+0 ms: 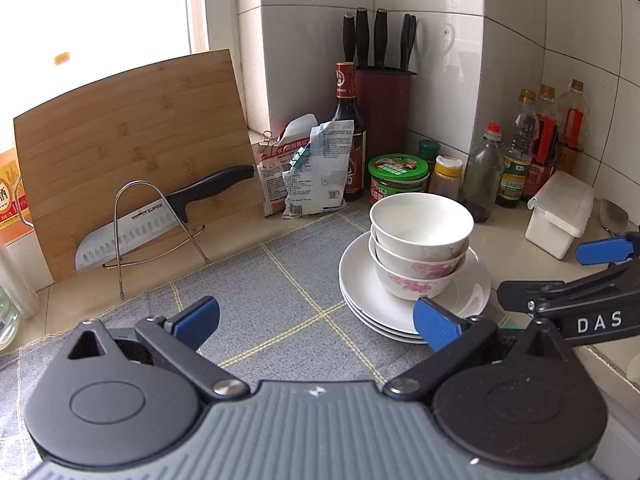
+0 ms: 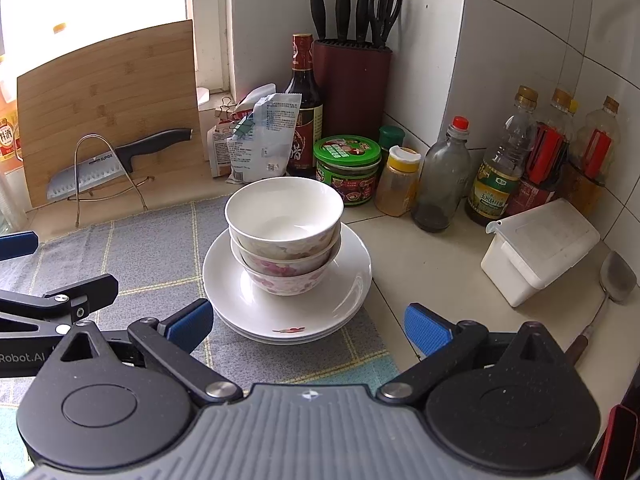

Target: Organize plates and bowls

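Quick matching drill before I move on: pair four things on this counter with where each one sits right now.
Things:
1. stacked bowls
2. Supor knife
3. scissors
4. green-lidded jar

Places:
A. in the dark red knife block
B. on the stacked plates
C. on the wire rack against the cutting board
D. on the counter behind the bowls, beside the yellow-capped spice jar

Pairs: 1-B, 2-C, 3-A, 4-D

I see white tiled walls (image 2: pixel 512 40) meeting in a corner; a bright, washed-out window (image 1: pixel 100 4) sits left; a beige countertop (image 2: pixel 432 256) carries a grey checked mat (image 1: pixel 260 280).
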Demonstrator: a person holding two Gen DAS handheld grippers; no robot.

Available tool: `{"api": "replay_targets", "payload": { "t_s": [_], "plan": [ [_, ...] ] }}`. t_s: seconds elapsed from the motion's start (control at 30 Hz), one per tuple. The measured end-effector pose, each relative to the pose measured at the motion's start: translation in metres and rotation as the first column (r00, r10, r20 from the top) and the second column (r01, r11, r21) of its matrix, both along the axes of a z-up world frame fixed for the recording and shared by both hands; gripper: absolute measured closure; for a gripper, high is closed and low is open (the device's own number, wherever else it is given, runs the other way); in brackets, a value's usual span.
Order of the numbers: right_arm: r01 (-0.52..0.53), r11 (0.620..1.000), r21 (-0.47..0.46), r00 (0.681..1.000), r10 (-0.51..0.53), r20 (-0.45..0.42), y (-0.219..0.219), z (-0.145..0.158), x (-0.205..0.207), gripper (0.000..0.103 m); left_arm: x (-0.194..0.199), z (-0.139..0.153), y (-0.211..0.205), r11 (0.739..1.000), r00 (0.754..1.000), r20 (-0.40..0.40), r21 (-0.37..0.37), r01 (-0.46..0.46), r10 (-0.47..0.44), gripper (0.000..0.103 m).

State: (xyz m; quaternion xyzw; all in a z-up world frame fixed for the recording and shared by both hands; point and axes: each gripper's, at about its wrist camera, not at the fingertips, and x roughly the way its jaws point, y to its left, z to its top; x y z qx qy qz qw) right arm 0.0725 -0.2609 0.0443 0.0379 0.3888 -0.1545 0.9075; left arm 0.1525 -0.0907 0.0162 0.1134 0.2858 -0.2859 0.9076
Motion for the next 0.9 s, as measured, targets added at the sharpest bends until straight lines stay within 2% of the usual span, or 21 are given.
{"api": "replay_targets", "payload": {
  "t_s": [0.9],
  "plan": [
    [0.008,1.000,-0.012,1.000,-0.008,-0.002,0.0008,0.0021,-0.0007,0.000,-0.0020,0.0008,-0.0003,1.000,1.000,0.001,-0.002,-0.002,0.002,0.001]
  ]
}}
